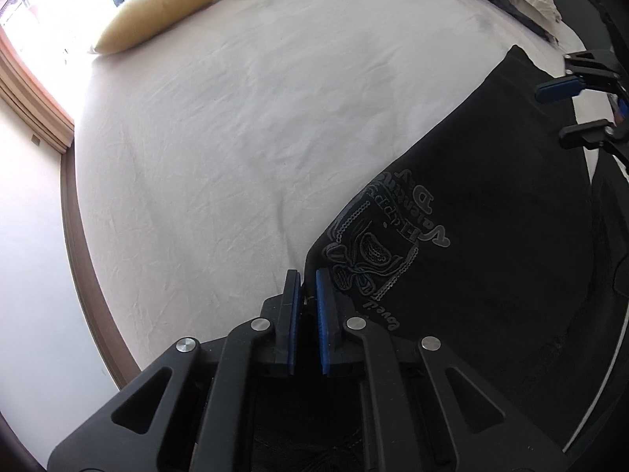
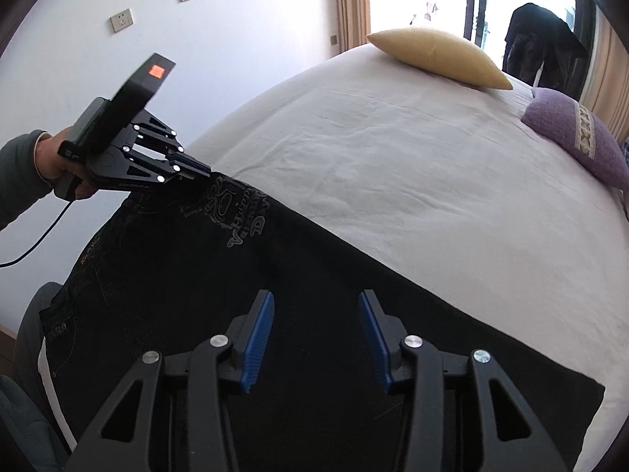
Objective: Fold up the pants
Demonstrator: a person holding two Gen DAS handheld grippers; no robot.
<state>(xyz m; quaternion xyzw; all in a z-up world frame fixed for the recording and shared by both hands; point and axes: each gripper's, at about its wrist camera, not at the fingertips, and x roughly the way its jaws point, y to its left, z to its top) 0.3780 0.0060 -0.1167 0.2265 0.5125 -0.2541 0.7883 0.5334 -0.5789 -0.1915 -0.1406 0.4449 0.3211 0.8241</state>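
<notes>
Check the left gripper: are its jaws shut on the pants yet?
Shut. The left gripper has its blue pads nearly together, pinching the edge of the black pants.

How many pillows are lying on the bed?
2. A yellow pillow lies at the far edge of the bed near the window. A purple pillow lies to its right in the right wrist view. More may lie outside the picture.

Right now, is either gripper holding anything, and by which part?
Left gripper pinches the black pants at the edge beside the embroidered logo. Right gripper is open above them, holding nothing.
</notes>
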